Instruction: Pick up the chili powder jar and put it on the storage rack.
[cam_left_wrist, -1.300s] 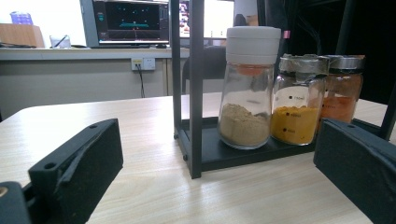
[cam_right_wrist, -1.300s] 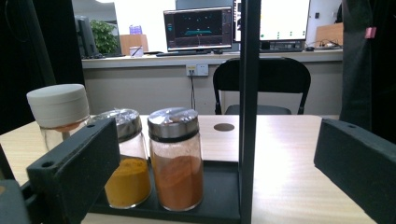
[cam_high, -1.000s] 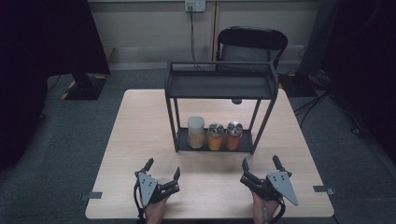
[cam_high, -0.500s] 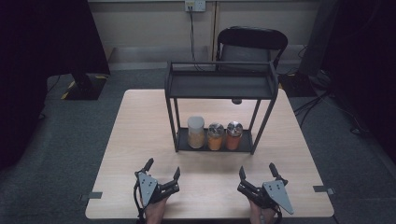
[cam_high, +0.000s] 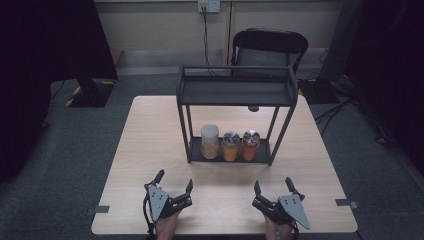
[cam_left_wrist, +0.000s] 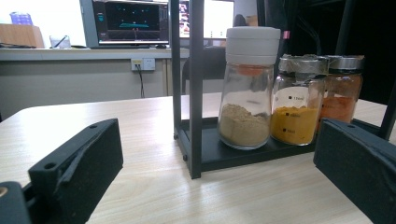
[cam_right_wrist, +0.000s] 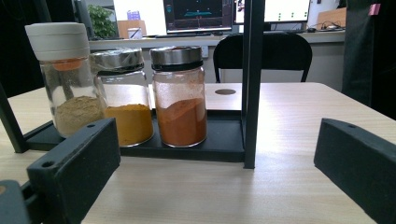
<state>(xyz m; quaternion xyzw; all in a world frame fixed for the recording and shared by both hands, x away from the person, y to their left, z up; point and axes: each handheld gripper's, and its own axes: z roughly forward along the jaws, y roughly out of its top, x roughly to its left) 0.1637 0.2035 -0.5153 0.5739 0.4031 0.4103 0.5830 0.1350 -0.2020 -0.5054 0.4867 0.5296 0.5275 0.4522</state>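
A black two-tier metal rack (cam_high: 235, 92) stands mid-table. On its bottom shelf sit a white-capped jar of tan powder (cam_high: 210, 142) (cam_left_wrist: 248, 88) (cam_right_wrist: 70, 79), a metal-lidded jar of yellow powder (cam_high: 230, 146) (cam_left_wrist: 297, 100) (cam_right_wrist: 122, 95) and a metal-lidded jar of orange-red powder (cam_high: 250, 145) (cam_left_wrist: 345, 86) (cam_right_wrist: 180, 95). My left gripper (cam_high: 174, 182) (cam_left_wrist: 215, 182) rests open near the front edge, left of the rack. My right gripper (cam_high: 273, 186) (cam_right_wrist: 219, 182) rests open at the front right. Both hold nothing.
The rack's top shelf (cam_high: 235, 95) carries nothing. A black chair (cam_high: 267, 47) stands behind the wooden table (cam_high: 150, 135). A small dark hole (cam_right_wrist: 225, 91) marks the tabletop behind the rack. Tape marks (cam_high: 346, 202) lie on the floor by the table corners.
My right gripper has shifted slightly left and back toward the front edge. The left gripper and the jars have not moved.
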